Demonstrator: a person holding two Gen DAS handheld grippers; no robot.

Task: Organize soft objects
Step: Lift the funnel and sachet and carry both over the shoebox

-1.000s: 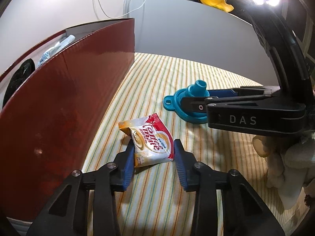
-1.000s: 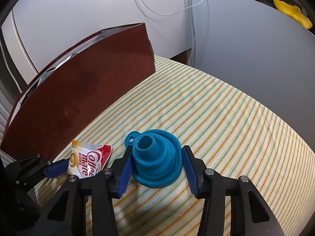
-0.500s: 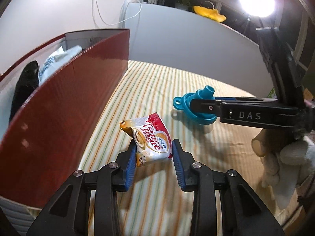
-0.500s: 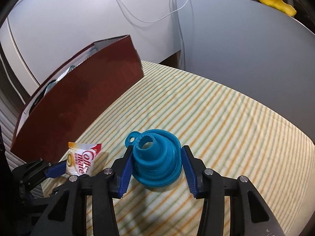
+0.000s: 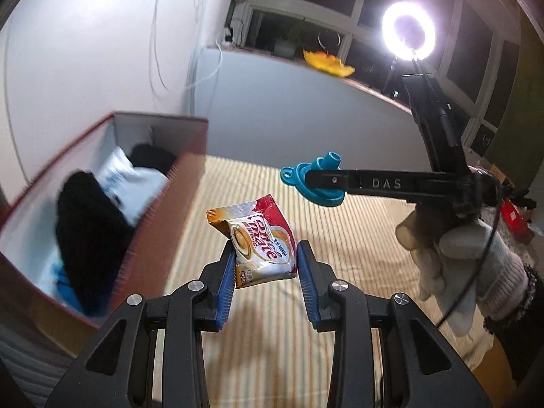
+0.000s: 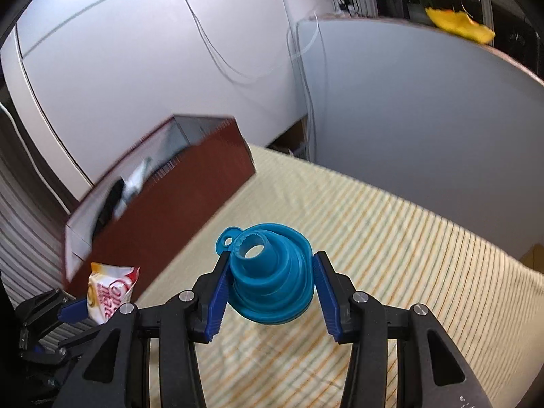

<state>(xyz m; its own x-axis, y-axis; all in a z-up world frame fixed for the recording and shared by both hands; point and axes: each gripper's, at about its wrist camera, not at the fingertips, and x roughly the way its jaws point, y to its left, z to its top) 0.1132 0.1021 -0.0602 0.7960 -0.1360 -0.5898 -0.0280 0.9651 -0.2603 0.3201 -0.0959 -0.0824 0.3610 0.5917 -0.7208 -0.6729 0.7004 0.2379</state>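
Note:
My left gripper [image 5: 266,272] is shut on a red, white and gold Coffee-mate sachet [image 5: 258,241] and holds it in the air above the striped cloth [image 5: 357,265]. My right gripper [image 6: 268,289] is shut on a blue collapsible funnel [image 6: 272,278], also lifted off the cloth; the funnel shows in the left wrist view [image 5: 316,183] too. The sachet shows at the lower left of the right wrist view [image 6: 108,289]. The red-brown box [image 5: 163,210] stands to the left, open on top, with black and white soft items [image 5: 102,204] inside.
The box also shows in the right wrist view [image 6: 176,204]. A grey partition [image 6: 425,119] rises behind the striped surface. A ring light [image 5: 408,30] shines at the upper right. A yellow object [image 5: 326,64] lies on the ledge. Cables hang down the white wall.
Both grippers have risen from the cloth, the left with the sachet and the right with the funnel. The inside of the box has come into view.

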